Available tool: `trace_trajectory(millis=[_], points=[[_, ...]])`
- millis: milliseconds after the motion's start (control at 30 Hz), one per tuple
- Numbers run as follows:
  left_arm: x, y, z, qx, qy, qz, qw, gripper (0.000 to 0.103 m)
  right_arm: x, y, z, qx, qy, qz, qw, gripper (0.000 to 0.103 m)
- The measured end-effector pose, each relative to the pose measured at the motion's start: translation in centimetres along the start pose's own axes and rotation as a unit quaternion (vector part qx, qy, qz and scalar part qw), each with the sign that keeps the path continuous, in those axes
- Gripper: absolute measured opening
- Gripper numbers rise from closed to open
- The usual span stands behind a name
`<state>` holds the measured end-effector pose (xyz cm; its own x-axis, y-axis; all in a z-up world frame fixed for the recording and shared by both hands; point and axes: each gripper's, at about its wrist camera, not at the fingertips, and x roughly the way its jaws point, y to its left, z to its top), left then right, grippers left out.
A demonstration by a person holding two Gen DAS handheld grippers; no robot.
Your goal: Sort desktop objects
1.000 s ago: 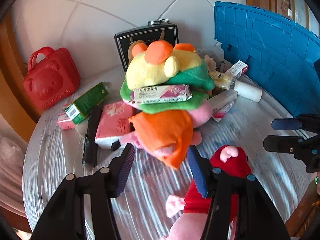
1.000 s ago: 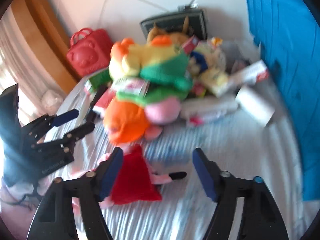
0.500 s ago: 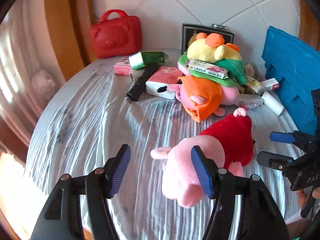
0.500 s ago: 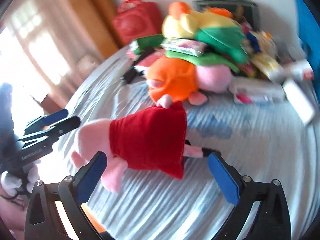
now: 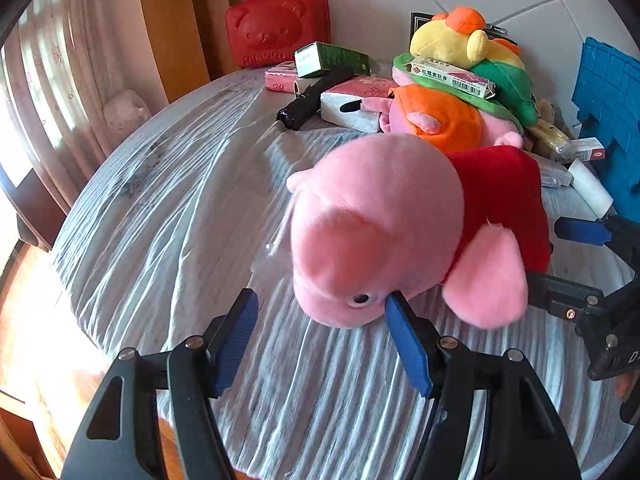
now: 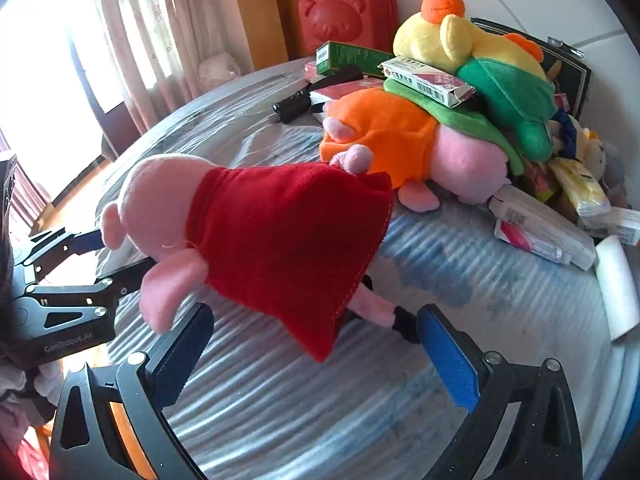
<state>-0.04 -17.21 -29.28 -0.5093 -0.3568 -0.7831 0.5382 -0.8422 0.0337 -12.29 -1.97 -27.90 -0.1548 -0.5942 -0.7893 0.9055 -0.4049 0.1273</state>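
Note:
A pink pig plush in a red dress (image 5: pixel 400 216) lies on the striped grey table cloth (image 5: pixel 180 208), head toward the left gripper; it also shows in the right wrist view (image 6: pixel 280 232). My left gripper (image 5: pixel 320 320) is open, its right finger touching the pig's snout. My right gripper (image 6: pixel 316 332) is open, its jaws either side of the dress hem and legs. A pile of plush toys stands behind: an orange-dressed pig (image 6: pixel 384 132) under a yellow and green plush (image 6: pixel 480 52), with a medicine box (image 6: pixel 424 80) on it.
A red bear case (image 5: pixel 276 24) stands at the back wall. A green box (image 5: pixel 328 58), black folded umbrella (image 5: pixel 316 98) and pink tissue packs (image 5: pixel 352 100) lie beside the pile. Small boxes, tubes and a white roll (image 6: pixel 616 288) lie right, by a blue panel (image 5: pixel 608 120).
Both grippers have pulled back toward the table's near edge and closed in on the red-dressed pig, which now fills the views. The left finger now touches its snout.

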Motion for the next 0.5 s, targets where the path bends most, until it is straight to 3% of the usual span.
trace_trajectory(millis=[267,400,500], points=[[4.4,0.6,2.9,0.007,0.007,-0.015,0.9998,0.065,3.4,-1.2,3.2,0.003,-0.005,-0.012,1.0,0.103],[5.3,1.9,4.0,-0.007,0.012,-0.034,0.9993,0.066,3.7,-1.5,5.3,0.023,-0.011,0.008,1.0,0.103],[6.6,2.0,4.6,0.014,0.02,-0.036,0.9991,0.07,4.7,-0.7,6.2,0.016,-0.002,0.016,1.0,0.103]])
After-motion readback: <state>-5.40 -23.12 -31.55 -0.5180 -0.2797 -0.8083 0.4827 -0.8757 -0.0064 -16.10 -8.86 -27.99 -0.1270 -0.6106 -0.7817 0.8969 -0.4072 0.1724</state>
